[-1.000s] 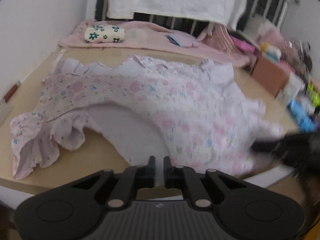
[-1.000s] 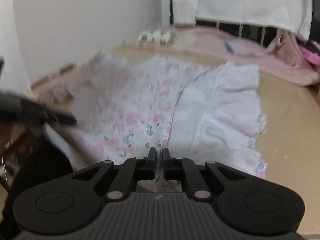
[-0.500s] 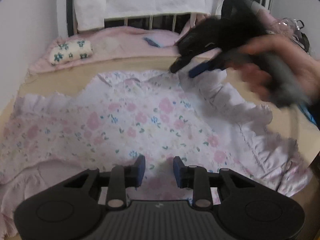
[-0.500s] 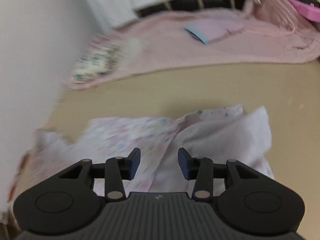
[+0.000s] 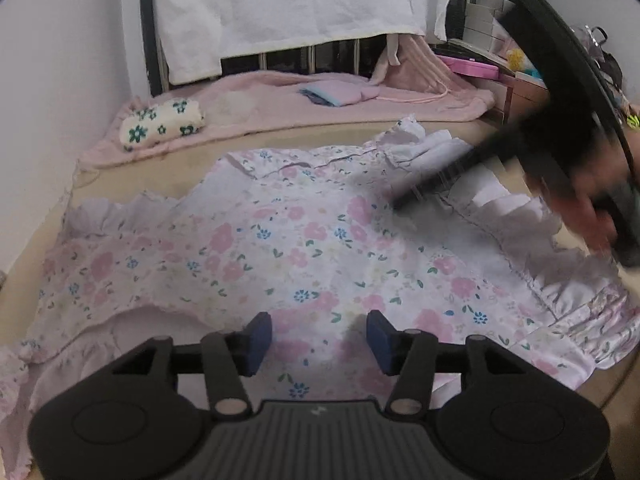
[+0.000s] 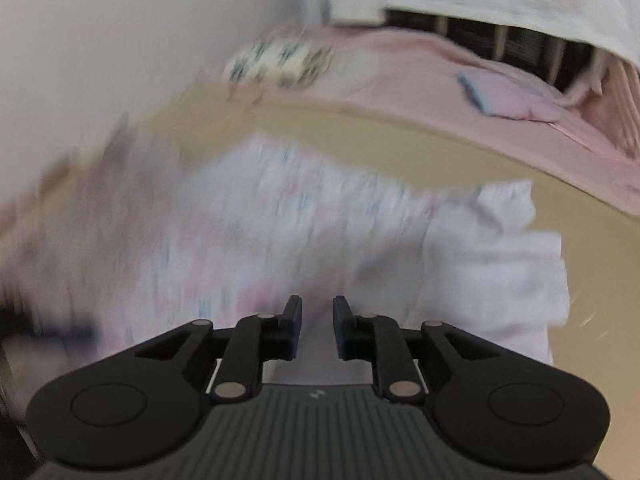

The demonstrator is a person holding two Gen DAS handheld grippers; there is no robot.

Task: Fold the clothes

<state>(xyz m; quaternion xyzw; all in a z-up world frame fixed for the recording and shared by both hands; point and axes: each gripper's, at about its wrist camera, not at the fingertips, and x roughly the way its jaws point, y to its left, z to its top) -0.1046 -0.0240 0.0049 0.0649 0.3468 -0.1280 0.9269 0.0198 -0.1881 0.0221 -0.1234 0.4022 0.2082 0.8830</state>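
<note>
A white garment with pink and blue flowers and ruffled edges [image 5: 304, 248] lies spread flat on a tan bed surface [image 5: 132, 176]. My left gripper [image 5: 318, 334] is open and empty just above the garment's near edge. My right gripper [image 6: 317, 322] is open with a narrow gap, empty, over the garment's right part [image 6: 280, 232]; its view is motion-blurred. In the left wrist view the right gripper [image 5: 404, 200] reaches in from the right, blurred, over the garment's far right area.
A pink blanket [image 5: 280, 100] lies along the far side with a folded flowered cloth [image 5: 160, 126] and a folded lilac piece [image 5: 340, 92] on it. A white sheet [image 5: 280, 8] hangs on a rail behind. Boxes and clutter [image 5: 500, 64] stand at far right.
Both grippers were shut on the garment a second ago and have opened, letting it lie flat. The left opened wider. The right gripper swung out over the far side and back.
</note>
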